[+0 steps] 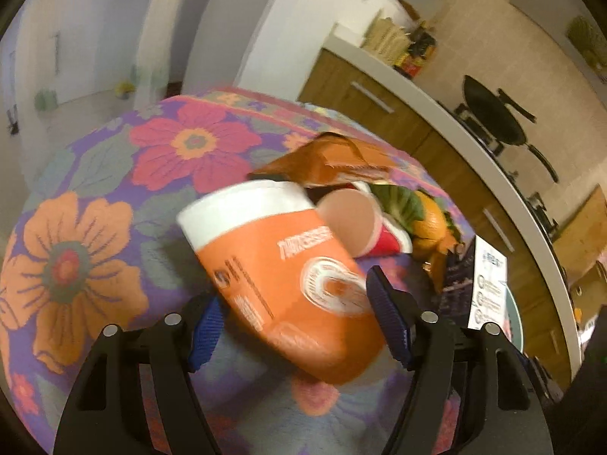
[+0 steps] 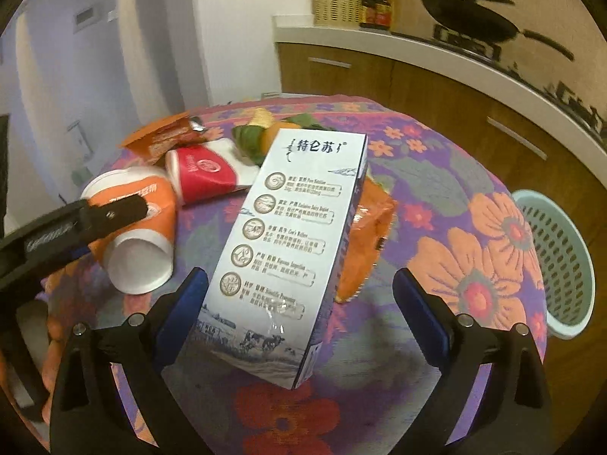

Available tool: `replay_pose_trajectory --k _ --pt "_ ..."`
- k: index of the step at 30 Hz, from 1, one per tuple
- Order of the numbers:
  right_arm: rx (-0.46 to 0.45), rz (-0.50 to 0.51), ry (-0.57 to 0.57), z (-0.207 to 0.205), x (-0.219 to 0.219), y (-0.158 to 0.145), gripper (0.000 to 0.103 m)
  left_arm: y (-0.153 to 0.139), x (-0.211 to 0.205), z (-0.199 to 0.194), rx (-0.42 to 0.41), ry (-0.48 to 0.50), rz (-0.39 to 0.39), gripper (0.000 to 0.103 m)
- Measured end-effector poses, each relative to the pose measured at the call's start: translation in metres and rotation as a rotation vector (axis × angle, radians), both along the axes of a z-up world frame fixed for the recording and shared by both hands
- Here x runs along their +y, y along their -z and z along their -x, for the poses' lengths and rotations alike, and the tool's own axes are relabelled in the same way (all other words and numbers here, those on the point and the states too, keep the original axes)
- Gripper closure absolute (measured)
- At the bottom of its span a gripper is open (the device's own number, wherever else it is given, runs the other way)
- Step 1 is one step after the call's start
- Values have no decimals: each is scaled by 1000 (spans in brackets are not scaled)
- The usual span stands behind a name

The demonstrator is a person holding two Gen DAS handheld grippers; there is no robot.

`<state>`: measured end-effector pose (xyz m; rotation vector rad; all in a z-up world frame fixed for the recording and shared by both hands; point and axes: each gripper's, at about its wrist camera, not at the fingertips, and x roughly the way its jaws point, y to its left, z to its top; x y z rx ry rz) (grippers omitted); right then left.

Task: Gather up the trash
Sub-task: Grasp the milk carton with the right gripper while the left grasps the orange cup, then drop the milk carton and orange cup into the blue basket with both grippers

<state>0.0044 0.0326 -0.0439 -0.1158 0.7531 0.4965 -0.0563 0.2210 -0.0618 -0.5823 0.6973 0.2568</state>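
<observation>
An orange-and-white paper cup [image 1: 273, 265] lies on its side on the floral tablecloth [image 1: 114, 197], between the blue pads of my left gripper [image 1: 296, 326]; the jaws stand wide on either side of it. It also shows in the right wrist view [image 2: 136, 235], with the left gripper's finger over it. A white milk carton [image 2: 288, 235] lies between the open jaws of my right gripper [image 2: 299, 318]; the left pad is close to it, the right pad is apart. A red cup [image 2: 205, 174], an orange wrapper [image 2: 163, 138] and fruit peel [image 2: 265, 132] lie behind.
A pale green laundry-style basket [image 2: 561, 265] stands on the floor right of the table. A crumpled orange bag [image 2: 368, 235] lies under the carton's right side. Kitchen cabinets and a counter with a wok [image 2: 470, 15] run behind.
</observation>
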Motion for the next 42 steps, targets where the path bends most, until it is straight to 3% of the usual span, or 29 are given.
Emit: replay_pose_trajectory --k 2,4,9,12,19,25,35,42 --pt "11 -22 6 -2 -6 -1 22 -4 -10 -3 -4 25 -28 49" --pt "28 -33 3 -4 -10 -1 40 -8 -18 -5 -13 41 -52 56" --pt "37 -44 -6 -6 -22 -2 49 -15 -26 -6 -26 43 -85 71" --pt "37 -61 -13 -6 -33 -4 50 -20 -26 0 -40 29 -92 79" --pt "13 -102 -27 -4 -59 -14 51 -26 -28 15 -45 -7 -87 82" --pt "-48 -162 -17 -2 -84 -33 51 -52 -41 42 -174 -1 -106 83" --pt "-86 -215 48 -15 -125 -46 51 -84 -80 30 -235 96 -146 83" --pt "-78 -265 165 -38 -184 -45 51 -110 -134 -6 -260 226 -201 83"
